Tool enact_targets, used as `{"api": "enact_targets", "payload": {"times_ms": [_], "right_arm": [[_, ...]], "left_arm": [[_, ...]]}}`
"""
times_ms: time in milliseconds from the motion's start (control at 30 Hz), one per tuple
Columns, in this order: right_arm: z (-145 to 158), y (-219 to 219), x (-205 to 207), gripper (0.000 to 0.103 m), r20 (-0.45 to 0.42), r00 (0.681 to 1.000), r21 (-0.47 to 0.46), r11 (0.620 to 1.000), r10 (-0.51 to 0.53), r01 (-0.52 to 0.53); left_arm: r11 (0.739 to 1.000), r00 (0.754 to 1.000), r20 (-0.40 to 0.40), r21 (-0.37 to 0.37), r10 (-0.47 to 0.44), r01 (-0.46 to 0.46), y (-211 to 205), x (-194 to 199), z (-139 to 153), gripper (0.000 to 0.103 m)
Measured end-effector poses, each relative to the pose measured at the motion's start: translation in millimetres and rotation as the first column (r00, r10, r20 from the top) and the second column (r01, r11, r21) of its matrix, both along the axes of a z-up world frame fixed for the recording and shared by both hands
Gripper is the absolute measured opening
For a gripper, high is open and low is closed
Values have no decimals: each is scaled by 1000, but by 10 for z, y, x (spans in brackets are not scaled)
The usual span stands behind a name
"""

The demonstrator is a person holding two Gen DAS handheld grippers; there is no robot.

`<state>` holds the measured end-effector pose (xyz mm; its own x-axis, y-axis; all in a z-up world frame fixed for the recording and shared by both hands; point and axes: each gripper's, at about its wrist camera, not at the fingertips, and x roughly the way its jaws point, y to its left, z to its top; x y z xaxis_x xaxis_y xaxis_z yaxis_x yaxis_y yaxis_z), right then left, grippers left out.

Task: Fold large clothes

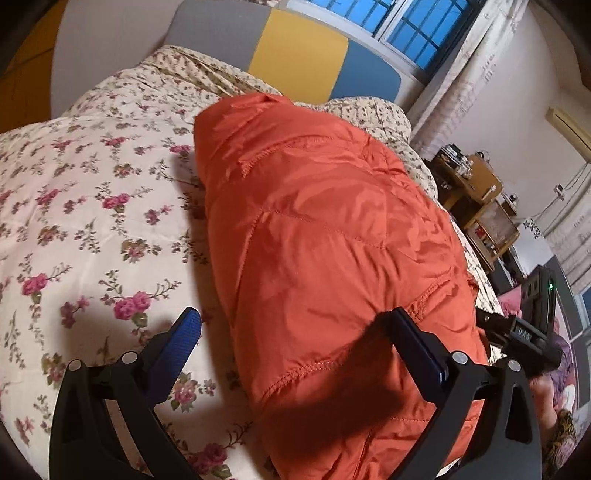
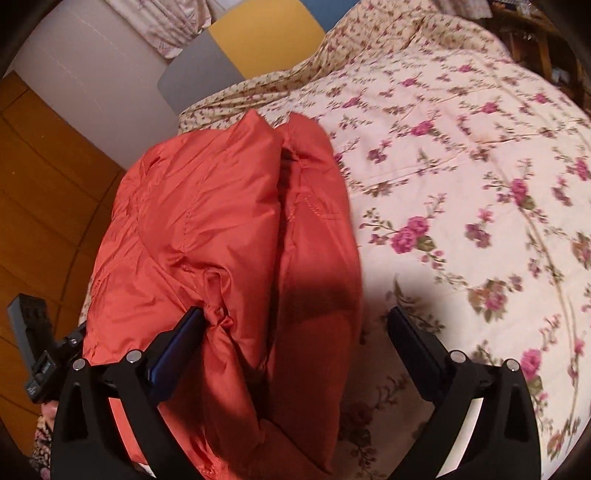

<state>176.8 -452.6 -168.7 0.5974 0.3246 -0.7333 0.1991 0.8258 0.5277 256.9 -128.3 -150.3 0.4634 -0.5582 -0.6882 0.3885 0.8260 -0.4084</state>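
Right now an orange padded jacket (image 1: 325, 236) lies bundled lengthwise on the floral quilt (image 1: 92, 206) that covers the bed, its quilted panels puffed up and creased, with a deep fold running down its length in the right wrist view. Over it hangs the left gripper (image 1: 291, 325), jaws spread wide: the blue-padded finger (image 1: 181, 339) sits above bare quilt just beside the jacket's edge, while the other finger is over the orange fabric, nothing pinched between them. Across from it, the right gripper (image 2: 295, 325) is also released and wide apart, one finger pressed up against a bunched ridge of the jacket (image 2: 221, 229), the other out over the quilt (image 2: 461, 155), apart from the cloth. Beyond the bundle stands a headboard (image 1: 299, 55) in grey, yellow and blue panels, with a barred window (image 1: 402, 22) above it. Off to the side, a wooden shelf unit (image 1: 476, 199) holds small clutter too blurred to name, and warm wooden flooring (image 2: 37, 184) shows past the bed's edge.
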Motion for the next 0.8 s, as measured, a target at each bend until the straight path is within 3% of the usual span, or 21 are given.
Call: {"api": "enact_targets", "payload": {"times_ms": [100, 200, 267, 333, 500, 633, 800], "right_arm": [[-52, -6, 107, 98, -10, 999, 62, 997, 38, -37], [-185, -36, 214, 99, -13, 997, 184, 980, 73, -70], [-204, -35, 254, 99, 6, 996, 204, 975, 89, -88], [-197, 3, 276, 86, 30, 993, 224, 967, 117, -121], [-194, 4, 263, 70, 66, 991, 261, 957, 114, -127], [-133, -18, 111, 58, 123, 988, 277, 953, 90, -121], [-72, -35, -64, 52, 195, 980, 301, 948, 45, -104]], "left_arm": [[999, 999, -50, -39, -19, 17, 14, 67, -63, 100], [996, 995, -97, -80, -39, 31, 21, 101, -111, 100], [994, 991, -121, -99, -56, 44, -4, 101, -147, 100], [992, 988, -130, -110, -80, 66, -61, 76, -161, 100], [994, 993, -64, -59, -98, 94, -209, -50, -75, 99], [994, 994, 26, -8, -110, 110, -310, -187, 35, 87], [991, 984, 127, 55, -128, 122, -380, -322, 158, 76]]}}
